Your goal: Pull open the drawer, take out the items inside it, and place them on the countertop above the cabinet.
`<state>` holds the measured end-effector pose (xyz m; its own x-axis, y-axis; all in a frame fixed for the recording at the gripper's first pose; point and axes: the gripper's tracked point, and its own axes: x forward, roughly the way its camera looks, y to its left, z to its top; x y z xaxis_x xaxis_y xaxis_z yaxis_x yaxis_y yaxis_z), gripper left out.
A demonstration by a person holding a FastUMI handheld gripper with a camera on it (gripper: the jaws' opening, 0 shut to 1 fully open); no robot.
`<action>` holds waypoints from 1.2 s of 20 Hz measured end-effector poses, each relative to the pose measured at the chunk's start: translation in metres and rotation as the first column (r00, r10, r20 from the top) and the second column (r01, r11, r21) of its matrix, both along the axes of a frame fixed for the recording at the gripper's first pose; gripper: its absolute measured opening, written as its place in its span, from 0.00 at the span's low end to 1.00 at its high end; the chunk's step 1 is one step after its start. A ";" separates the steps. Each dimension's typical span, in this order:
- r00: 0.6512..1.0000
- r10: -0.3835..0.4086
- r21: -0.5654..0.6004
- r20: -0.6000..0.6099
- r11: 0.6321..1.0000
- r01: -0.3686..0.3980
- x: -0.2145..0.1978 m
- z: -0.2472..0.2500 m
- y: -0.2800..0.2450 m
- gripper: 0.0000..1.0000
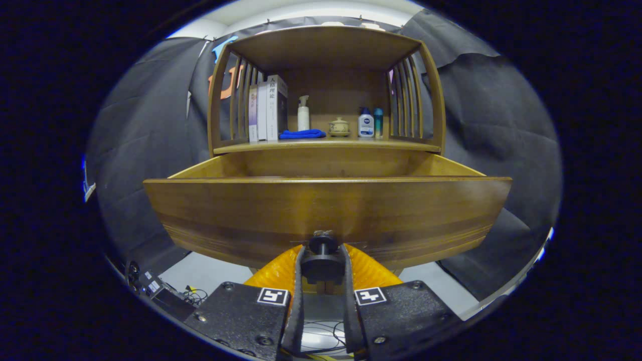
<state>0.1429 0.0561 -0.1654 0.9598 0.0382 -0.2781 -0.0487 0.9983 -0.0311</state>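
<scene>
Both fingers of the gripper press from each side on the dark round knob, so the tool is closed around it. That knob sits on the front panel of the wooden drawer, which stands pulled out from the cabinet. On the countertop above rest books, a blue cloth, a pump bottle and a small lidded pot.

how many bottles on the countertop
3: a white pump bottle beside the books, behind the blue cloth; a white bottle and a teal one right of the lidded pot. None seems hidden. The gripper grips the drawer knob.
</scene>
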 end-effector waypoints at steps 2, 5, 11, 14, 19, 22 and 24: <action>1.000 0.011 0.000 0.007 1.000 -0.011 -0.002 0.000 -0.001 0.43; 1.000 0.005 0.037 0.000 0.999 -0.005 -0.013 -0.002 -0.013 0.69; 0.998 -0.036 0.099 0.050 0.995 0.031 -0.055 0.040 -0.042 1.00; 0.993 -0.054 0.092 0.106 0.995 0.044 -0.067 0.078 -0.058 0.99; 0.985 -0.047 0.147 0.167 0.989 0.022 -0.073 0.150 -0.064 0.99; 0.978 -0.035 0.137 0.204 0.991 0.007 -0.053 0.189 -0.062 0.99; 0.983 -0.025 0.129 0.183 0.992 0.001 -0.032 0.208 -0.058 0.99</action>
